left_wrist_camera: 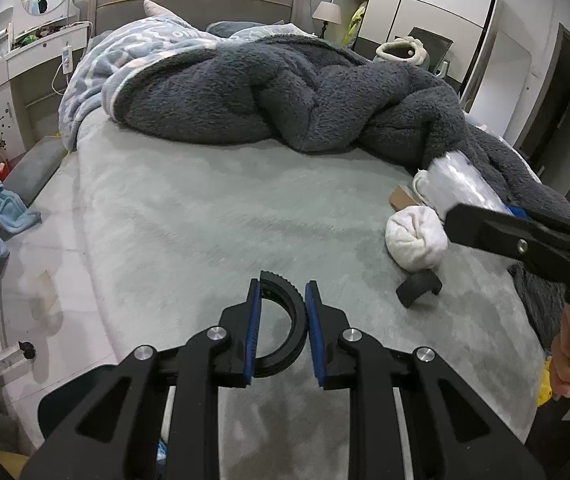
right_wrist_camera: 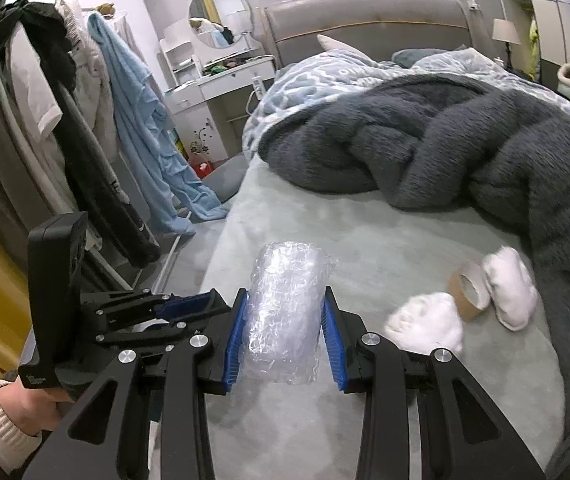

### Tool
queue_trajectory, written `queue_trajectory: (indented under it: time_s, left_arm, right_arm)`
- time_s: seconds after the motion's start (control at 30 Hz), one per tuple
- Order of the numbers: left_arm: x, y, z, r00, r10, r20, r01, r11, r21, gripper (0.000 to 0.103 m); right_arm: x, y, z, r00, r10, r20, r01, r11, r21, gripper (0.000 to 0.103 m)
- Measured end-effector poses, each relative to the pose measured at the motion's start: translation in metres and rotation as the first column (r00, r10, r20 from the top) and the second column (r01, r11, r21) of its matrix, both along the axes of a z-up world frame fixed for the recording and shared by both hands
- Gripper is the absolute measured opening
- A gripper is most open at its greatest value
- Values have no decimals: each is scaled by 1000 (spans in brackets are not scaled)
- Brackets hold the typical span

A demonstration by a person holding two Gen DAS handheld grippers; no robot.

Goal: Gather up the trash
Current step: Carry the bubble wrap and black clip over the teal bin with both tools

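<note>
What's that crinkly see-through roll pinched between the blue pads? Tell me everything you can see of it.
The bubble-wrap roll looks like clear, shiny plastic film wound into a stubby cylinder, crinkled and slightly squashed. The right hand-held gripper clamps it, blue pads pressing both sides, its length pointing away from the camera. It is held above the grey-green bedsheet, and nothing else visibly touches it.

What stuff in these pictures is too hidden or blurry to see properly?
- Black ring, left wrist view: the left gripper fingers cover its sides.
- Cardboard tube, left wrist view: mostly behind the white sock ball.
- White socks, right wrist view: blurred.
- Bubble wrap roll, right wrist view, held in the right gripper: near end hidden.
</note>
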State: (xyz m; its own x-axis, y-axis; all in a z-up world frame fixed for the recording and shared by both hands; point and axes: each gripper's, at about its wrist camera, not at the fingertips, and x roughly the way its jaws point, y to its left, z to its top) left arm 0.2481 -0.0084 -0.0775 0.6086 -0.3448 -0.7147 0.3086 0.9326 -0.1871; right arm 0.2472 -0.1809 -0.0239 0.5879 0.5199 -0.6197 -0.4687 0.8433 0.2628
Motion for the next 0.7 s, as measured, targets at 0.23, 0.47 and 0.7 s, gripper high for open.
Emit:
queue_trajectory:
  time_s: [0.23, 0.47, 0.7]
  left_arm:
    - [-11, 28, 8, 1000, 20, 15, -20, 1000, 10, 24]
    - [-20, 60, 10, 998, 61, 9, -61, 998, 24, 24]
    - [-25, 93, 3, 995, 102, -22, -102, 994, 30, 24]
  right_arm:
    - [2, 32, 1, 999, 41, 1, -41, 999, -13, 36]
    - [0, 69, 2, 996, 88, -3, -88, 996, -23, 36]
    - [0, 99, -2, 992, 123, -14, -123, 991, -44, 36]
